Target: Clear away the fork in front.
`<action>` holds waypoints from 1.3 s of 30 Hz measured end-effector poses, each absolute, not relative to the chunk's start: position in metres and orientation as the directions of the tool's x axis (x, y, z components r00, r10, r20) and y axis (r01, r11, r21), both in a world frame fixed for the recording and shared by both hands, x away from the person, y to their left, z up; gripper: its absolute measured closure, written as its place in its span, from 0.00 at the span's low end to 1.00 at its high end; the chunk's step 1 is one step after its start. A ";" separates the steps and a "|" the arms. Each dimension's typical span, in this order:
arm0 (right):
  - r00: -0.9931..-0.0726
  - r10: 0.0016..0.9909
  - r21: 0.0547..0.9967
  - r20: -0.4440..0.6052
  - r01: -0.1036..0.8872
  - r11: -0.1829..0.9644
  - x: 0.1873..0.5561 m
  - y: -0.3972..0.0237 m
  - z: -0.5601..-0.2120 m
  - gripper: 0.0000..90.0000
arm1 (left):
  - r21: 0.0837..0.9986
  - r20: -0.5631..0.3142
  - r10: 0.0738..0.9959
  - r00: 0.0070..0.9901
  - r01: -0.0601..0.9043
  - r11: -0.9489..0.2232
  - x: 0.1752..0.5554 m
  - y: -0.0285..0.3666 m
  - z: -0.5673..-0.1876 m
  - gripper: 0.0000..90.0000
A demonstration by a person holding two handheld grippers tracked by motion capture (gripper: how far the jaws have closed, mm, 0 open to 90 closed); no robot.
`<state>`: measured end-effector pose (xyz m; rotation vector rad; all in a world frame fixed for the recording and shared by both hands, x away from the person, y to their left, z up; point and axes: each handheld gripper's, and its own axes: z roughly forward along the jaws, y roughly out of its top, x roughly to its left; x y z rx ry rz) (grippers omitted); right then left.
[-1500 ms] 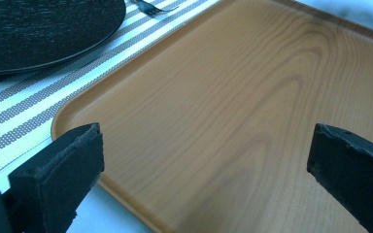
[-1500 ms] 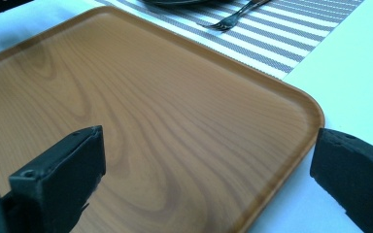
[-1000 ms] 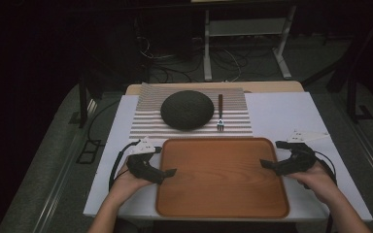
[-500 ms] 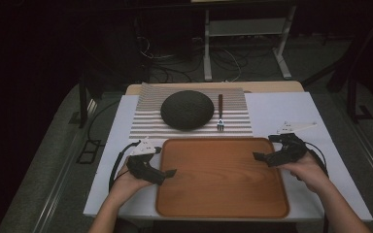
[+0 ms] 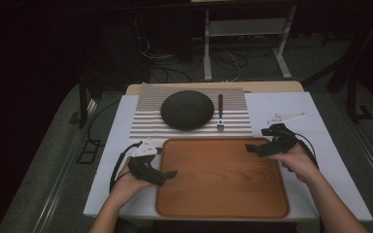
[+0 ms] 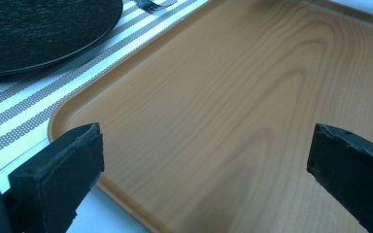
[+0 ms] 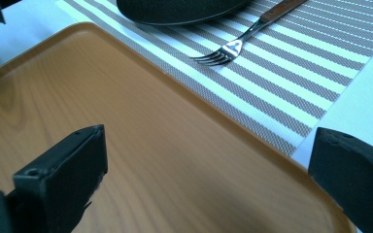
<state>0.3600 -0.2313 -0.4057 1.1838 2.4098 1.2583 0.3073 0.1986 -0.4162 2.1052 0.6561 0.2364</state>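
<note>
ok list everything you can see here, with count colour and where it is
tray: 1, orange-brown wood, near middle of the table, nothing on it
placemat: 1, white and grey-brown stripes, beyond the tray
plate: 1, dark, round, on the placemat
fork: 1, silver with dark handle, on the placemat right of the plate, tines toward the tray
table: 1, white top
left tongs: 1, black, open, over the tray's left edge
right tongs: 1, black, open, over the tray's far right corner
hands: 2, one holding each tongs
</note>
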 end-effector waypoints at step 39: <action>-0.594 0.792 0.622 0.140 0.675 0.396 0.469 -0.182 -0.402 0.18 | 0.813 -0.062 0.538 0.840 0.356 -0.461 0.307 0.200 -0.415 0.00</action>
